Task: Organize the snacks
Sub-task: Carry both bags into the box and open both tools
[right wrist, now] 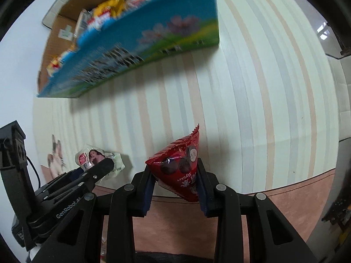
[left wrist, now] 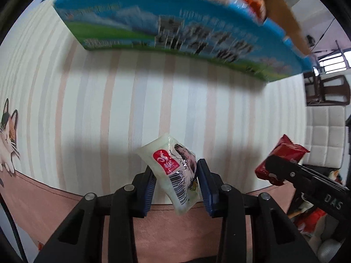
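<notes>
Left wrist view: left gripper (left wrist: 176,180) has its jaws clamped on a white snack packet (left wrist: 173,171), held clear above the striped tabletop (left wrist: 131,114); packet hangs tilted, barcode end toward the camera; the right gripper (left wrist: 283,168) shows at the right edge, gripping a red snack packet (left wrist: 283,160); blue carton (left wrist: 175,32) stands beyond, already holding assorted snacks.

Right wrist view: right gripper (right wrist: 175,184) jaws pinched on the red snack packet (right wrist: 177,166), crimped end uppermost; left gripper (right wrist: 98,168) to the left with the white snack packet (right wrist: 98,156); blue carton (right wrist: 131,50) up and left, open top crowded.

Judgement: step in hand is carrying both packets to the carton; clear the near wall with height to spare; bring one hand in at a time so the grippers do not collide; release only once over a gap among the snacks.
</notes>
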Tool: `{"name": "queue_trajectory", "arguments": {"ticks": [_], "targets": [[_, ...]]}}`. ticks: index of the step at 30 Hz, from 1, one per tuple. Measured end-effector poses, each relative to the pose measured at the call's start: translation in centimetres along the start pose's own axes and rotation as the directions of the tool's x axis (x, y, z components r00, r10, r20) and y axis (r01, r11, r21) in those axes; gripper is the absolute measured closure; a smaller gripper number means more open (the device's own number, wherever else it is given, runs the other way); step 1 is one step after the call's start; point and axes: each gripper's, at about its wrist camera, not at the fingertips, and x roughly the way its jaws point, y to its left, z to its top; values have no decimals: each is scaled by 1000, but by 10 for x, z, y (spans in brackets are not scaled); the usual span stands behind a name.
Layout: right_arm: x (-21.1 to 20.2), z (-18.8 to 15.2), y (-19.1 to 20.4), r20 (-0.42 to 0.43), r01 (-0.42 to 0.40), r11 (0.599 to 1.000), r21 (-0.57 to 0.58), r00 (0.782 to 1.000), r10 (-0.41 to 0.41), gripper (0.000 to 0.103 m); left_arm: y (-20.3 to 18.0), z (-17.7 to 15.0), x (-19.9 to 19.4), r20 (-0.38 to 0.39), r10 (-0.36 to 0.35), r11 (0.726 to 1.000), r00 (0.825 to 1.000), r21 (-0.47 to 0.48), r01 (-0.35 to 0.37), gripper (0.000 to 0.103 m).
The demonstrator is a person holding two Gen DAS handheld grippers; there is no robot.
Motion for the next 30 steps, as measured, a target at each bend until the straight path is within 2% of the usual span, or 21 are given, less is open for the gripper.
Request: {"name": "queue_trajectory", "arguments": {"ticks": [4, 8, 13, 16, 19, 20, 25, 30], "targets": [[-29, 7, 6, 38, -46, 999, -15, 998, 46, 67, -6, 13, -44, 62, -44, 999, 997, 14, 43, 69], [-67, 24, 15, 85, -108, 994, -23, 990, 110, 67, -19, 37, -90, 126, -109, 994, 986, 38, 105, 69], [-112, 70, 34, 151, -159, 985, -63, 974, 167, 67, -38, 98, -129, 191, -130, 989, 973, 87, 116, 69], [-129, 110, 48, 193, -145, 985, -93, 968, 161, 67, -44, 150, -134, 203, -119, 990, 972, 103, 100, 69], [-131, 152, 60, 210, -127, 986, -110, 966, 148, 67, -42, 200, -125, 180, -99, 991, 979, 110, 80, 69], [-126, 164, 64, 212, -129, 986, -109, 966, 150, 67, -44, 221, -119, 160, -86, 991, 983, 118, 67, 69], [-104, 230, 78, 194, -102, 988, -115, 973, 123, 67, -41, 286, -83, 56, -54, 993, 997, 109, 48, 69], [-75, 273, 89, 165, -52, 989, -140, 983, 75, 67, -40, 326, -50, -28, -62, 994, 998, 92, 65, 69]]}}
